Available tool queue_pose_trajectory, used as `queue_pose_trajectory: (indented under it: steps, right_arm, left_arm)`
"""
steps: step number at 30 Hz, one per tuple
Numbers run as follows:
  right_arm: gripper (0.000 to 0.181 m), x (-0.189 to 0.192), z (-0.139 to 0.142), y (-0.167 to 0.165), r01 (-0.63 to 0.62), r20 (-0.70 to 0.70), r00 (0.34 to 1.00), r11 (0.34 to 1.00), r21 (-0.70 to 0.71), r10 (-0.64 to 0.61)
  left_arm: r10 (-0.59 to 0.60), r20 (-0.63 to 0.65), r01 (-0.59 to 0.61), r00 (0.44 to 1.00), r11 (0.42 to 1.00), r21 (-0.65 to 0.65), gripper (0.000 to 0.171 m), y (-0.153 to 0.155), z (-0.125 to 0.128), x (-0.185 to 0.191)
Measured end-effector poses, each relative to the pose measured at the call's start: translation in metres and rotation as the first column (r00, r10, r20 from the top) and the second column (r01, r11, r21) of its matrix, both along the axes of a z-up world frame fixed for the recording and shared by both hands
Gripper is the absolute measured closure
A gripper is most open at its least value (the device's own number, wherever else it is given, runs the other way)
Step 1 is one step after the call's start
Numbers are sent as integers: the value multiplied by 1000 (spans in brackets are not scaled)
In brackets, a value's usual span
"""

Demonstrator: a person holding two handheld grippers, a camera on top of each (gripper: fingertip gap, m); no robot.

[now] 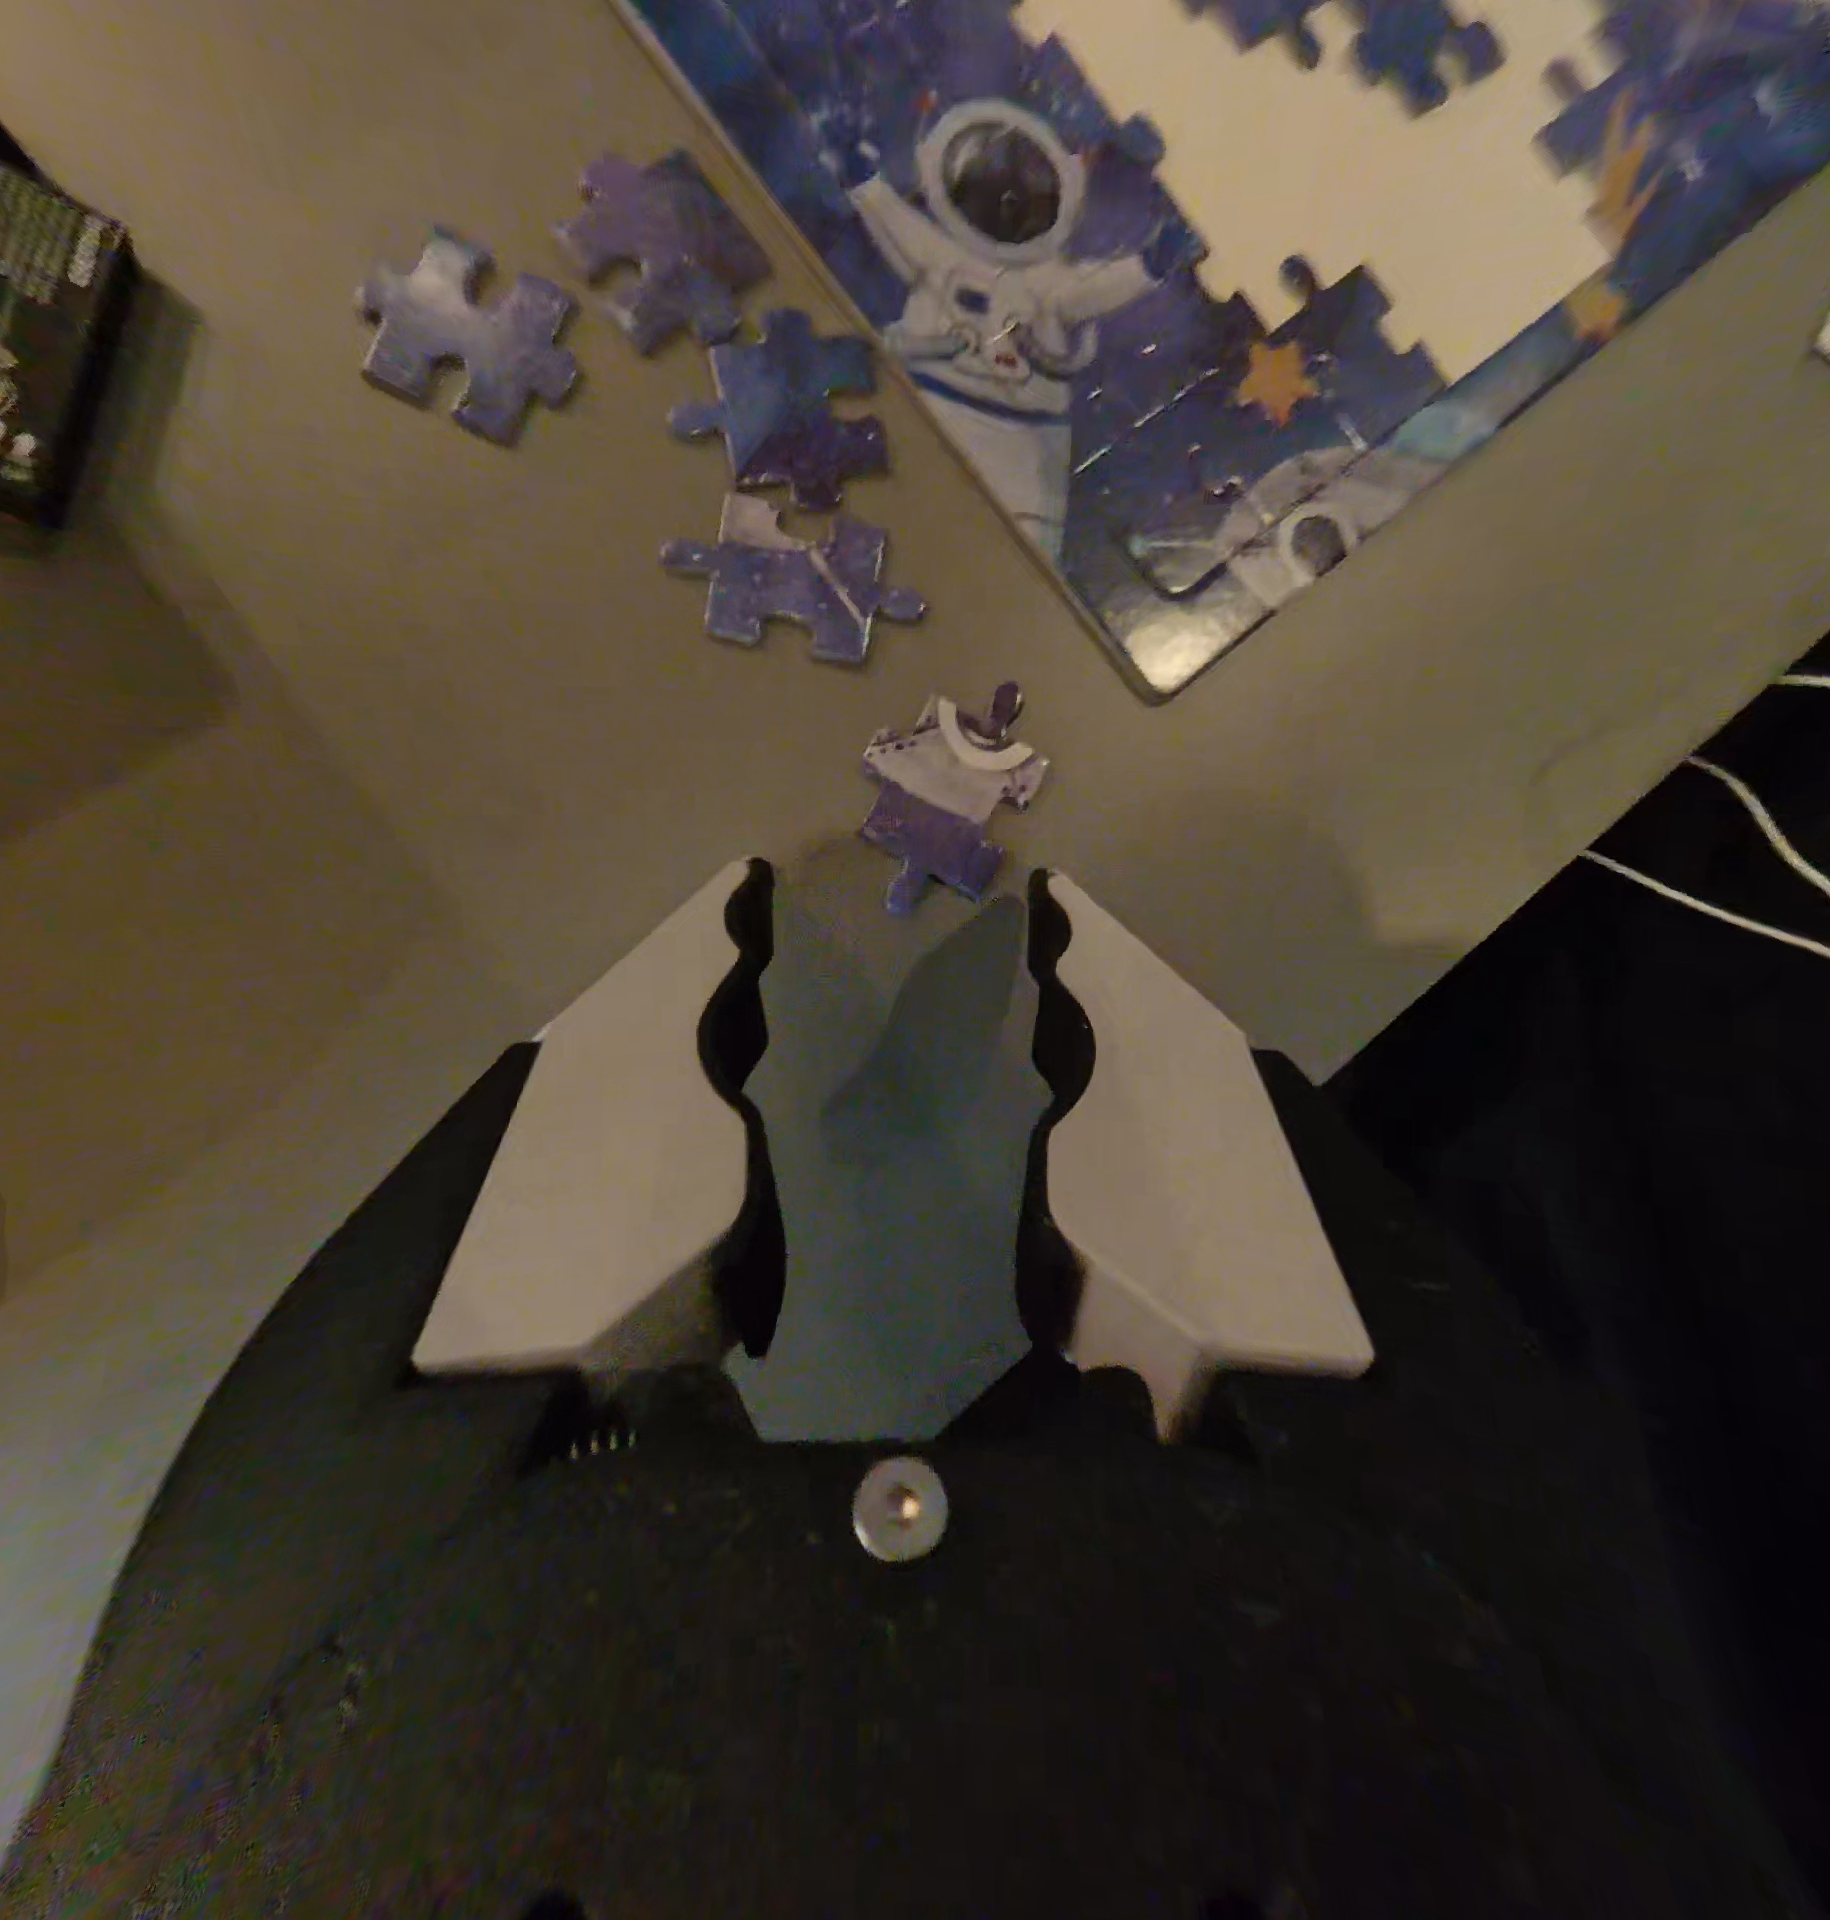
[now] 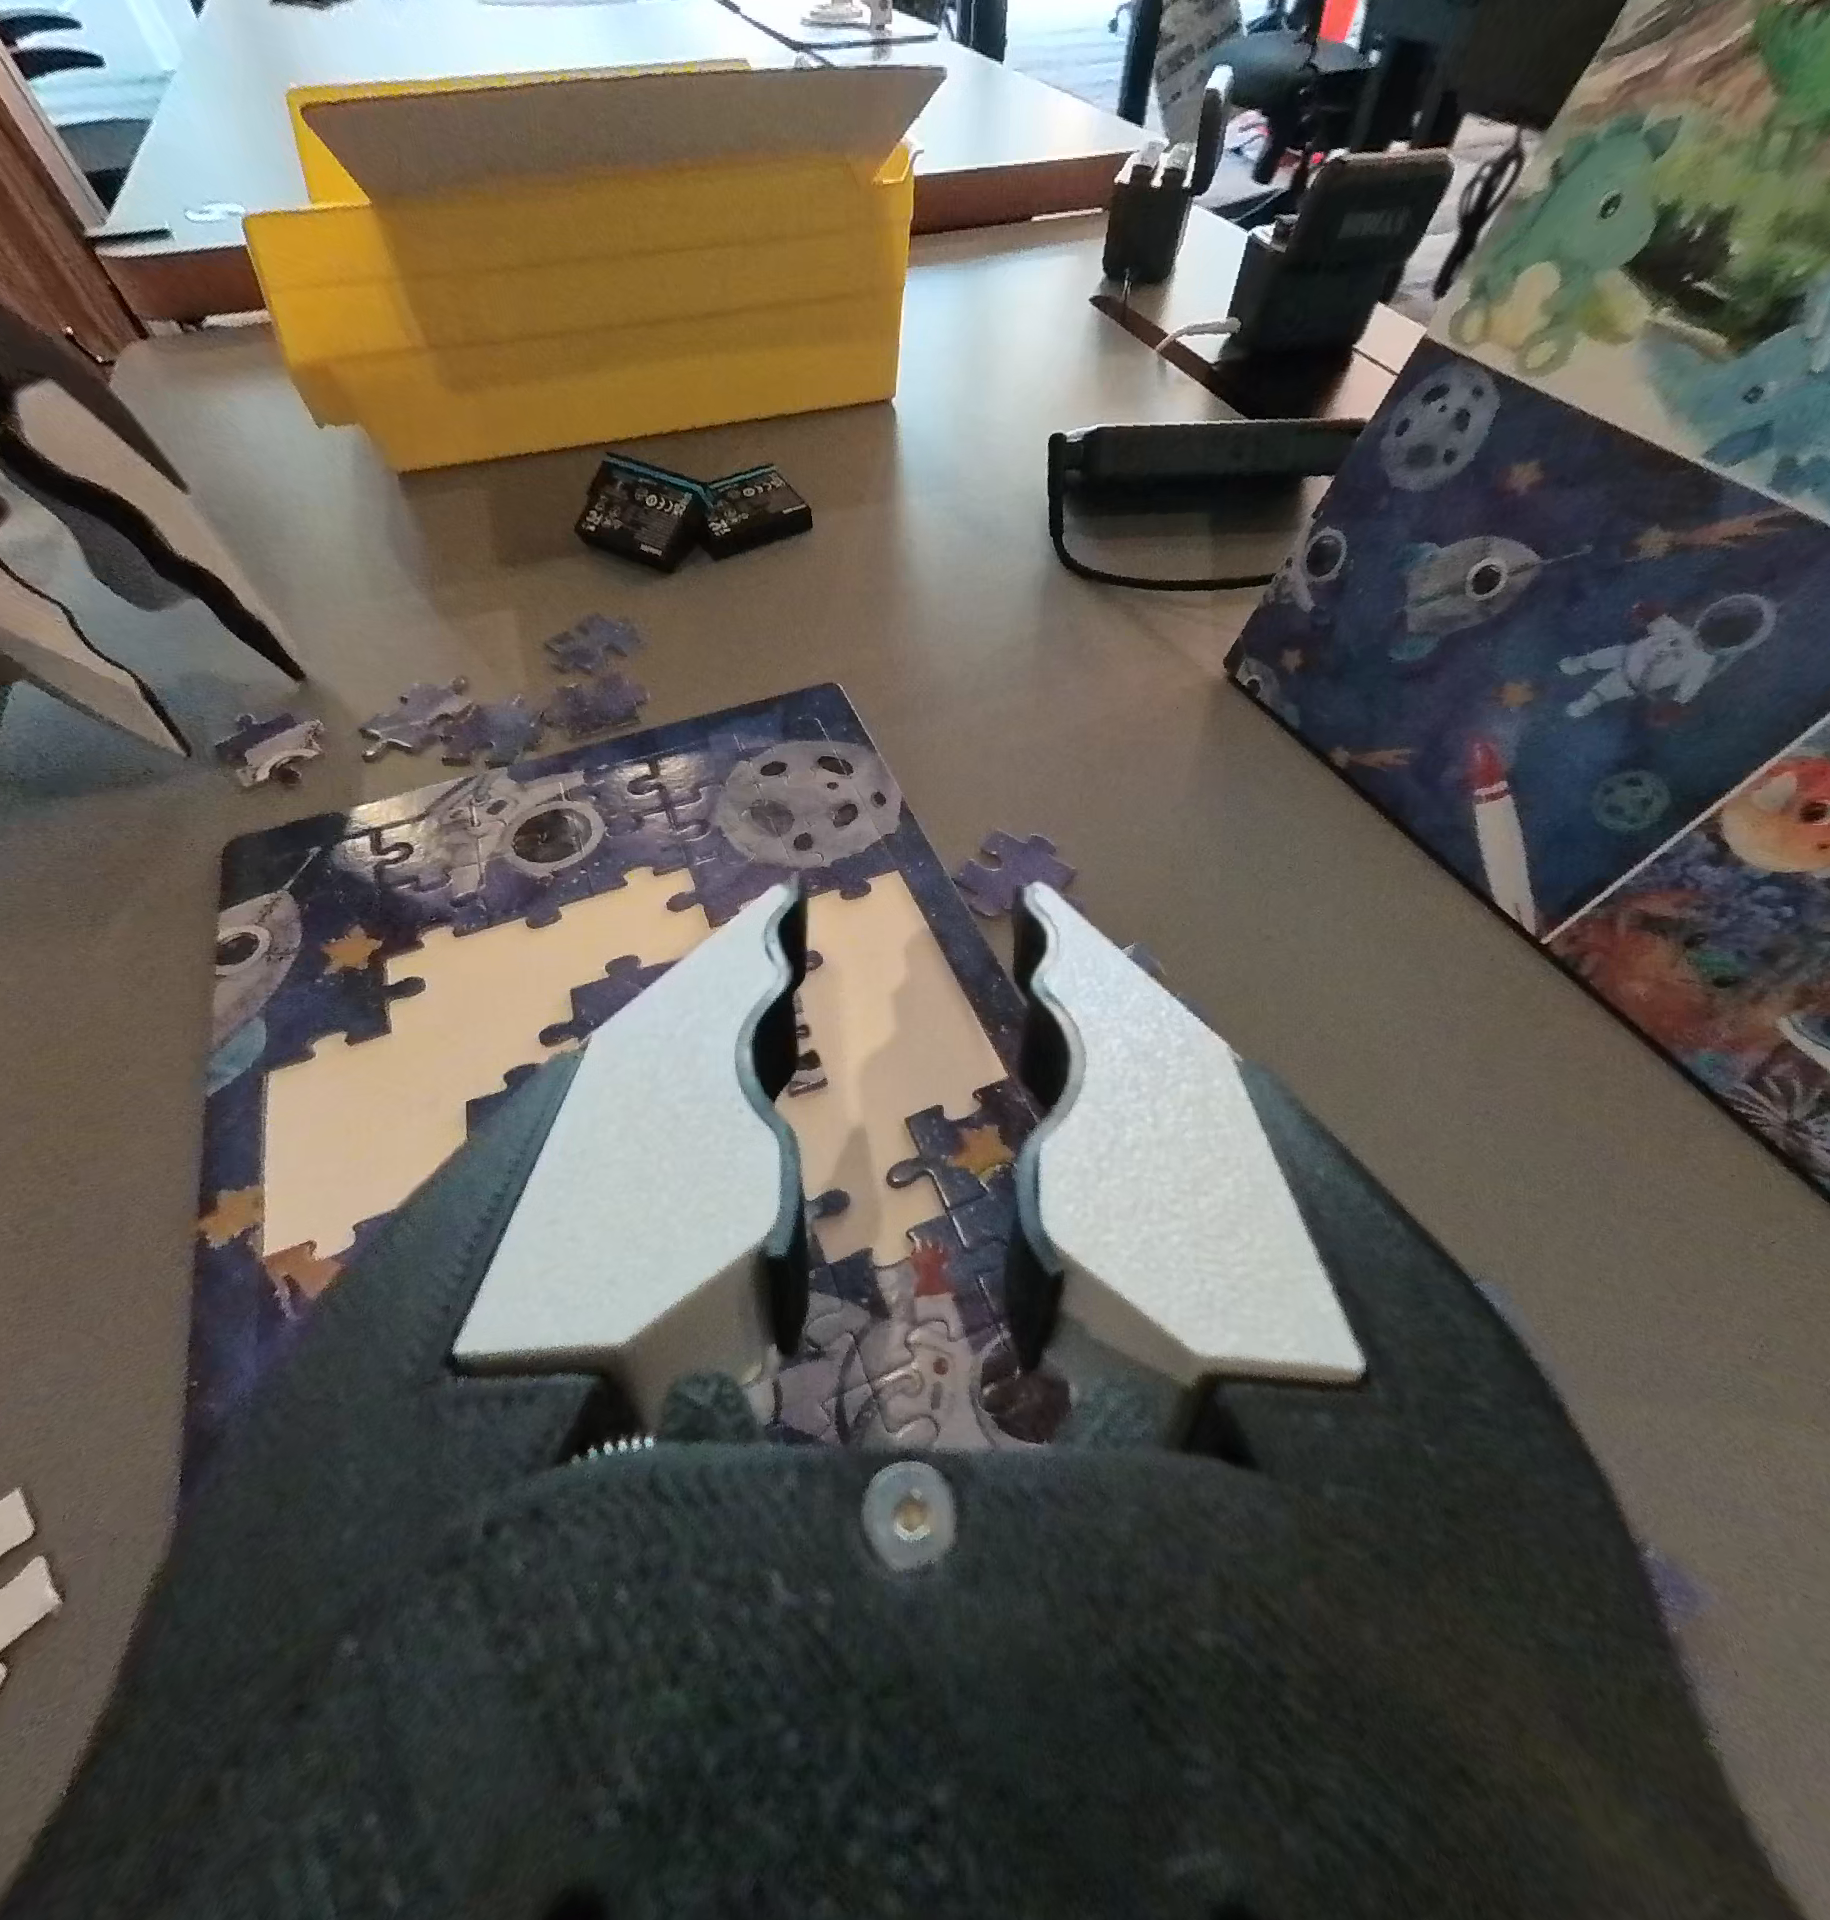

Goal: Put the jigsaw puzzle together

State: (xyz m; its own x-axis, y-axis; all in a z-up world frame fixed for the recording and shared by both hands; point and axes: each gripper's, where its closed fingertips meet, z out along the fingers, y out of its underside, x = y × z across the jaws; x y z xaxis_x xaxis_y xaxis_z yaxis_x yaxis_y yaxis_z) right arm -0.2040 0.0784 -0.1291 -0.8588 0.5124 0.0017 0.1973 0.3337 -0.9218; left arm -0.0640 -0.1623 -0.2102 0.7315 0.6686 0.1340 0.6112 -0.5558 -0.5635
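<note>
The puzzle border is largely assembled; its centre is unfilled. Loose pieces remain. Both grippers, left and right, are held open, empty.

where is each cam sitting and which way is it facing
Left wrist view: on the left gripper, looking steeply down at the table; its open fingers frame a loose puzzle piece, with four more pieces beyond.
Right wrist view: on the right gripper, looking forward and down over the puzzle board toward a yellow box; open fingers, nothing between them.
Shared: the puzzle board, the loose pieces beside it, and the left gripper, seen at the right view's left edge.
</note>
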Motion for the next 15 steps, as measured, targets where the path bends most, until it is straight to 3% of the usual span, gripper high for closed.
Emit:
queue_pose_trajectory:
  steps: [4,7,14,15]
  right_arm:
    - [144,-3,4,6,25,-4,1000,999,-24,-25]
    - [144,-4,7,9,30,3,1000,999,-46,-30]
    - [144,-3,3,8,24,-1,1000,999,-24,-24]
    - [144,-3,3,7,24,-7,1000,1000,-16,-24]
  left_arm:
    - [-23,-19,23,1000,1000,-11,126,8,-1,-4]
    - [-40,-110,28,993,994,-110,143,8,-4,-8]
    - [-74,-82,67,994,994,-83,151,17,-1,1]
    - [-84,-86,78,993,994,-73,171,20,2,2]
